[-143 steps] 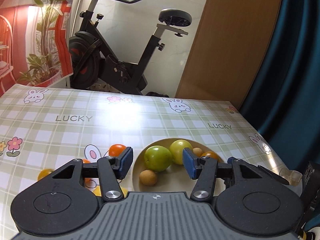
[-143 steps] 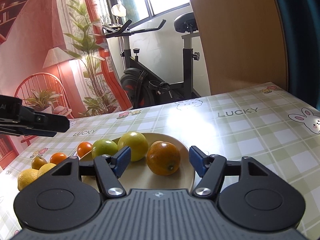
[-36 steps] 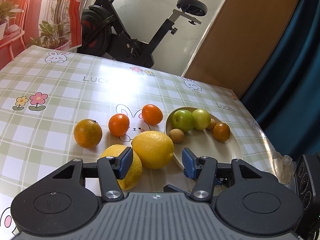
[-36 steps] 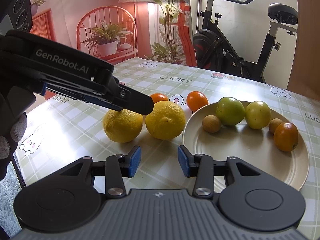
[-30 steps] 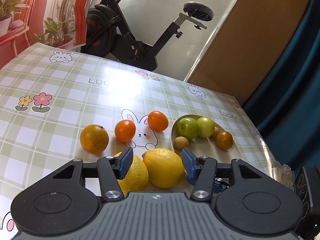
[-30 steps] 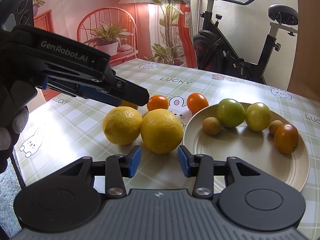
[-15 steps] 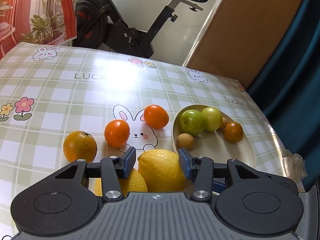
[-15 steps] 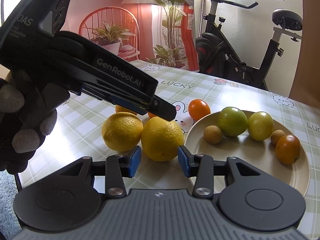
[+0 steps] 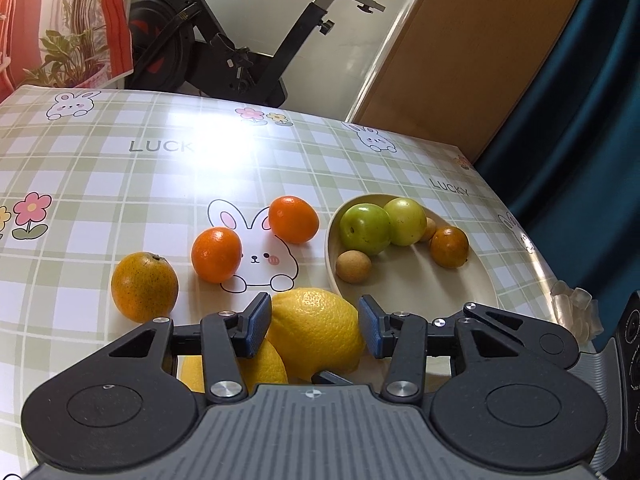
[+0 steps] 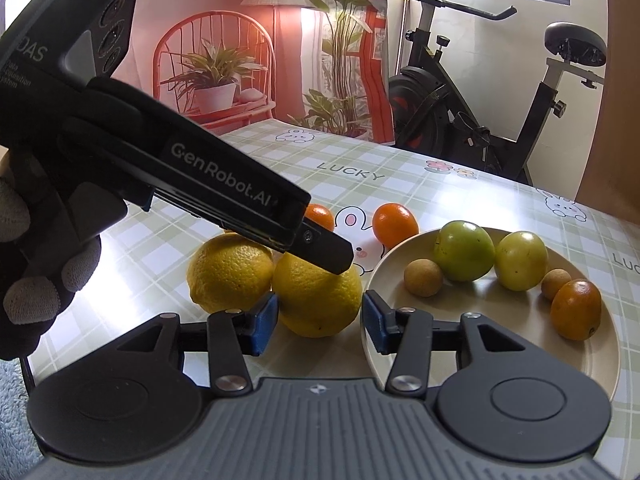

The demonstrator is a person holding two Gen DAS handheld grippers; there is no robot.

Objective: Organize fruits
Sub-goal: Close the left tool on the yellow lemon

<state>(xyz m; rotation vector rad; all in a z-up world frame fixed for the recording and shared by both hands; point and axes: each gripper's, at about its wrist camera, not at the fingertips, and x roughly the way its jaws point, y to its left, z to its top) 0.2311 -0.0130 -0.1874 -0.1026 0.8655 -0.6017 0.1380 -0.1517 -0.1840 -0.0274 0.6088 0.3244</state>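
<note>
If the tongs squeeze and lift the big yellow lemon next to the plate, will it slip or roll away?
The lemon is rounded, so it would probably roll if nudged. Its dimpled peel looks grippy, so slipping seems unlikely. It touches the second lemon, which may shift. The left tongs sit open around it.

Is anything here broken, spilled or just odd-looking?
Nothing looks broken or spilled. One oddity: both grippers frame the same lemon beside the plate. The left gripper straddles it from above, and the right gripper brackets it from the near side, both open.
</note>
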